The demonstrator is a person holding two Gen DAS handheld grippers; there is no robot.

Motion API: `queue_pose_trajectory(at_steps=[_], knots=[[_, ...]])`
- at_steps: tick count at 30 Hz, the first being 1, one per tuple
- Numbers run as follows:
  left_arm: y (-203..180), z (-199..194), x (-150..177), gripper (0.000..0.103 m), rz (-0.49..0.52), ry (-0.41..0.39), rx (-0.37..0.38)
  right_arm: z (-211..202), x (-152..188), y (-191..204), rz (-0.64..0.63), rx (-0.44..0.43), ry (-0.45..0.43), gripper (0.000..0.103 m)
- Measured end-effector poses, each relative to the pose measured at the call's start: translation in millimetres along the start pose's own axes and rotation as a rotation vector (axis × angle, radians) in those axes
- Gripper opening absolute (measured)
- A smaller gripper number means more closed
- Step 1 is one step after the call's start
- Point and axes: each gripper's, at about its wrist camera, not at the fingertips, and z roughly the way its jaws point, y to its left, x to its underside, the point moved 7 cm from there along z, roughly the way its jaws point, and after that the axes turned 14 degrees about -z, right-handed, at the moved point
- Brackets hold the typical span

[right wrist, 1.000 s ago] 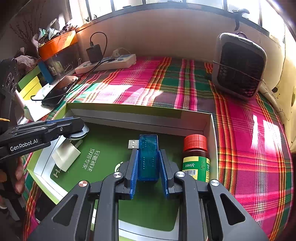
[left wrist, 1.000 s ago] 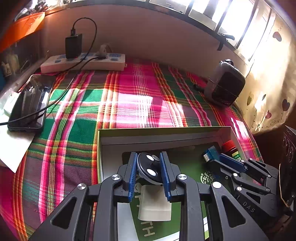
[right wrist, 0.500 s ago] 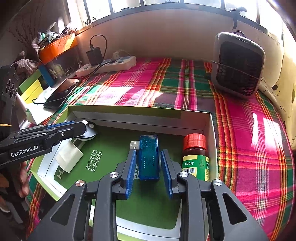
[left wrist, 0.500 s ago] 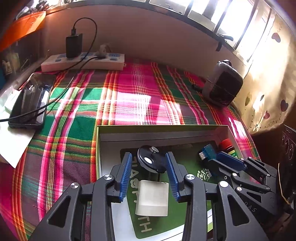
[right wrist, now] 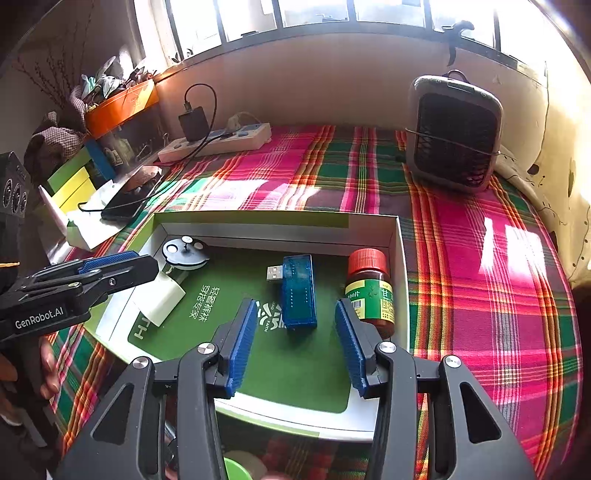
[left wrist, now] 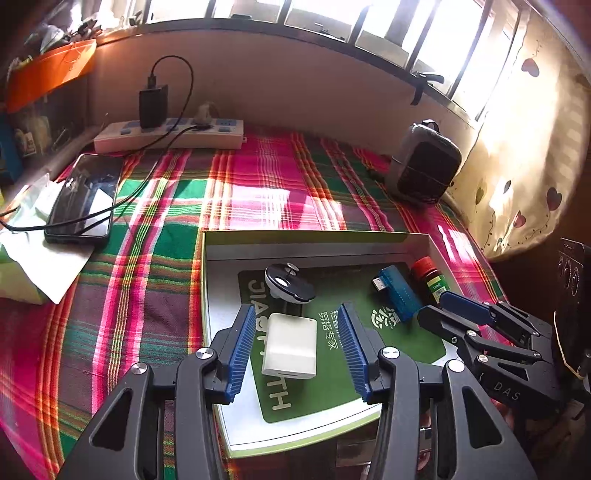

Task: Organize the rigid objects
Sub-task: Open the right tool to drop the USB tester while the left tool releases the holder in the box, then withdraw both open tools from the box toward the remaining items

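Left gripper (left wrist: 295,345): jaws have just been opening, now wide, nothing gripped. White adapter (left wrist: 291,345) lies between them untouched; black disc (left wrist: 289,285) just beyond. Right gripper (right wrist: 295,341): also just been opening, empty; blue USB stick (right wrist: 298,291) just ahead, bottle (right wrist: 370,288) beside right jaw. All in box (right wrist: 400,266).

Strong daylight pours through the window (left wrist: 369,22) along the top of both views, blown out to white there. Bright patches glare on the plaid cloth (right wrist: 517,258) at centre and right. Corners fall dark, and fisheye distortion bends the edges.
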Motion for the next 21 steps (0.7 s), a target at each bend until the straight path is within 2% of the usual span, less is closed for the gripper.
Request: queue_pose_trajectory(at_steps=[8,10,21], knots=[[5.5,-32.9,14.9,0.05,-0.006,-0.053,-0.005,-27.0,11.4,4.4,0.004,0.02,-0.031,0.056],[8.0,-39.8,19.6,0.058,-0.003,-0.065,-0.017,-33.6,15.9,5.0,0.004,0.026,-0.036,0.057],[27.5,-68.7,51.8,0.058,-0.011,-0.081,-0.036,-61.7,51.2,6.6,0.021,0.04,-0.035,0.062]])
